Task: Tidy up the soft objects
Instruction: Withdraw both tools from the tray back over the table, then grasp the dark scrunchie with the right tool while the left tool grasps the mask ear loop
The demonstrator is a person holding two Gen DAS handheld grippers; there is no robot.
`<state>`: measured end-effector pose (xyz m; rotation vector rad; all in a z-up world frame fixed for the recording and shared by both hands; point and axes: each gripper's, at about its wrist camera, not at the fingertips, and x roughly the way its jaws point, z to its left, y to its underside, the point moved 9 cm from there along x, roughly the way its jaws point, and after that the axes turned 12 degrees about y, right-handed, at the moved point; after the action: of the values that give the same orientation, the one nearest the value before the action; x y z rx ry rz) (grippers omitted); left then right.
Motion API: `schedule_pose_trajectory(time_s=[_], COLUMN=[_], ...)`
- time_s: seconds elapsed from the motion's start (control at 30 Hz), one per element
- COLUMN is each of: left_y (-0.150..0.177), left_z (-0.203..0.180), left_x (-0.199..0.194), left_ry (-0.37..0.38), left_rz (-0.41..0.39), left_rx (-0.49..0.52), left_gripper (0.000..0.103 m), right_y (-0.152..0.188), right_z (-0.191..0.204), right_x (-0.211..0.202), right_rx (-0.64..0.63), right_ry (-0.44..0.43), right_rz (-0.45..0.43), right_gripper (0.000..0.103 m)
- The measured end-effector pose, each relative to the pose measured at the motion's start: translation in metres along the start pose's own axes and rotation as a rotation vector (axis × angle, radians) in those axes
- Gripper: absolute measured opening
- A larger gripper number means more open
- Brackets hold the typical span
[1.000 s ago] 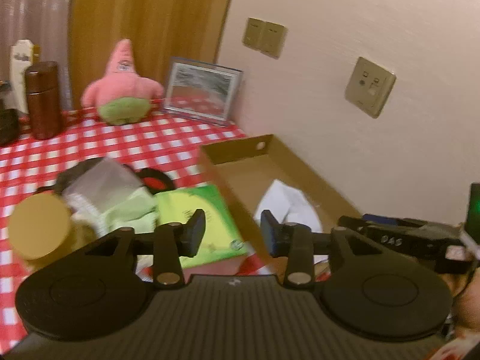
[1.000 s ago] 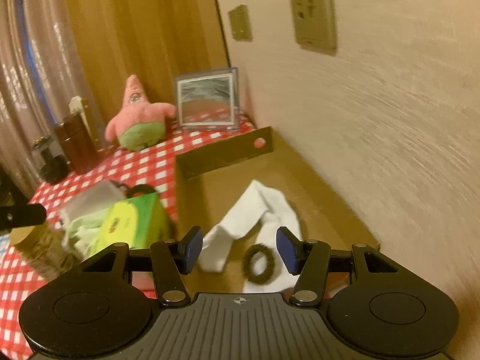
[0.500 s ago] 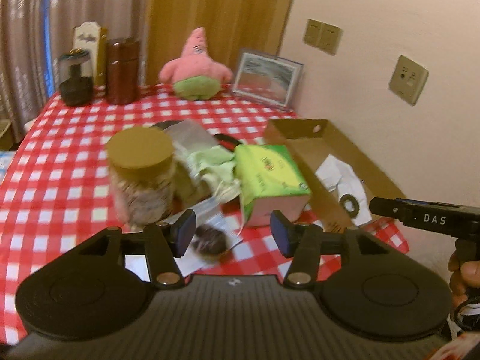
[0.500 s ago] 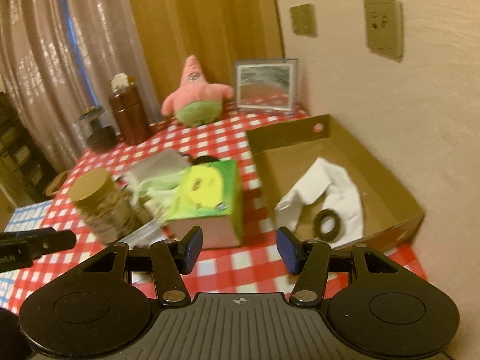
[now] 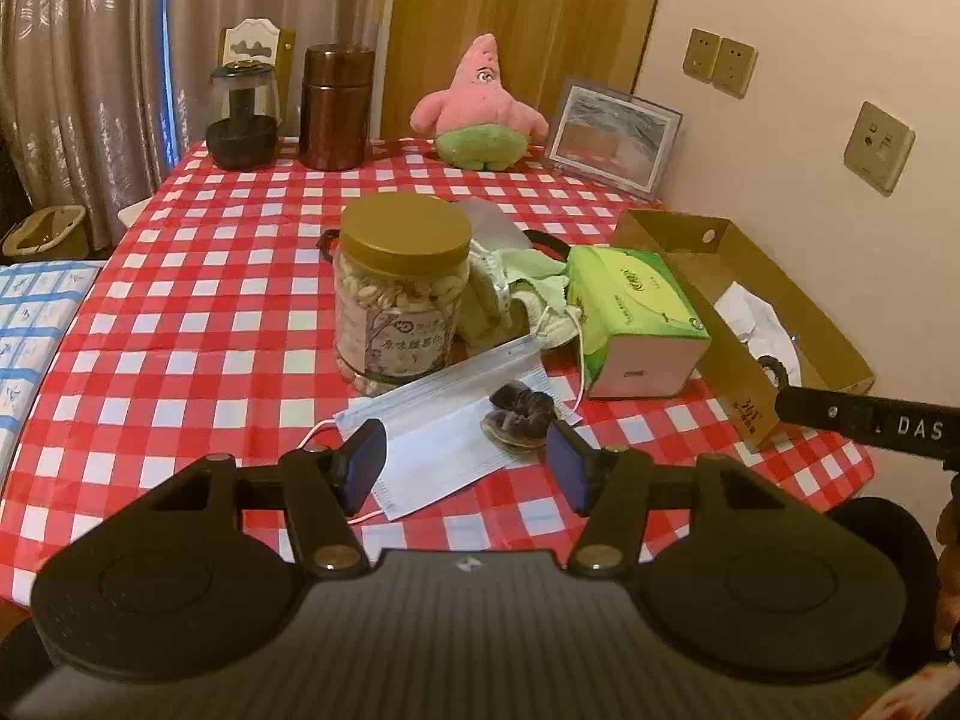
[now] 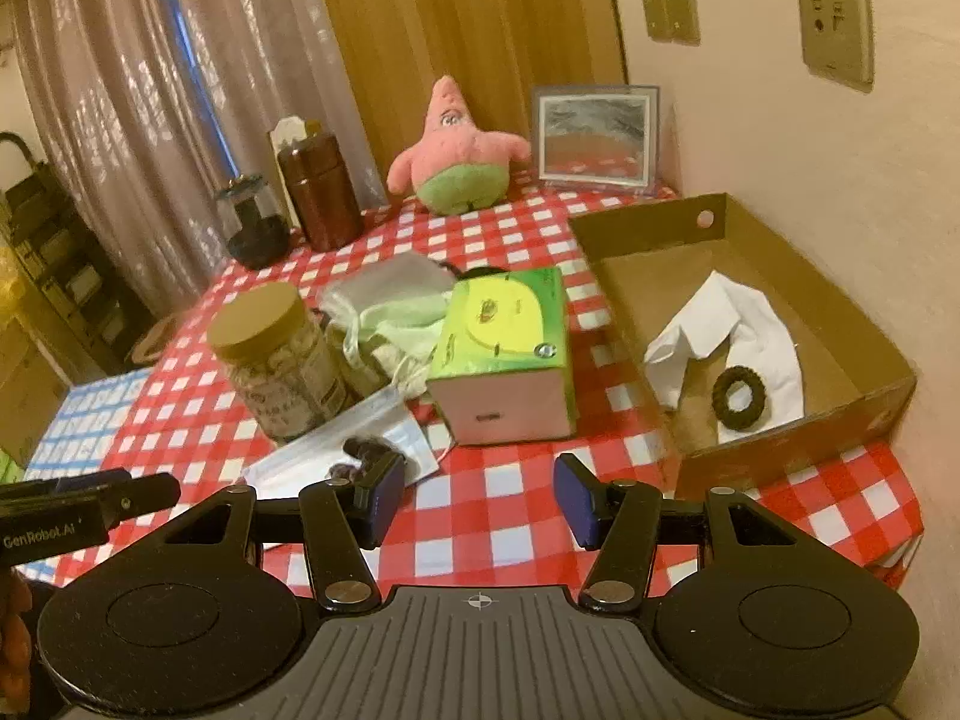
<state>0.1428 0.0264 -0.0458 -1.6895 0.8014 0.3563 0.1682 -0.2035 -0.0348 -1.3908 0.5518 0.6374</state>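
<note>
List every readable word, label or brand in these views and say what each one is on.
"DAS": on the right gripper, seen from the left wrist.
"GenRobot.AI": on the left gripper, seen from the right wrist.
Nut jar label: Chinese characters, too blurred to read.
Green tissue box: print too small to read.
Cardboard box: dark mark, unreadable.

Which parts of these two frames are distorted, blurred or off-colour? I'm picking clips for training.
Left wrist: sharp, fisheye bends the curtain, corners vignetted. Right wrist: warmer yellow cast, wall slightly smeared, cardboard box and tissue box clear.
</note>
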Motion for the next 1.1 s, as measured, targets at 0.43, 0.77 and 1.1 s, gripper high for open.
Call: schedule_pose_trajectory(time_s=[0.43, 0.77, 1.1], left_y=[0.006, 0.007, 0.003], left_z=[0.009, 0.035, 0.06], left_x=[0.011, 0.03, 0.064], left_ry=[-0.009, -0.033, -0.024], left_rz=[0.029, 0.083, 0.156], left_rx=[0.003, 0.026, 0.073], left_gripper=[0.059, 0.063, 0.064], right_y=[0.012, 0.021, 0.023], right_z=[0.015, 0.039, 0.074], right_x=[0.015, 0.043, 0.087], right_rx=[-0.033, -0.093, -0.198], right_ry=[-0.017, -0.057, -0.116], right_rz=[0.039, 0.076, 0.097], right_gripper=[0.056, 0.057, 0.062])
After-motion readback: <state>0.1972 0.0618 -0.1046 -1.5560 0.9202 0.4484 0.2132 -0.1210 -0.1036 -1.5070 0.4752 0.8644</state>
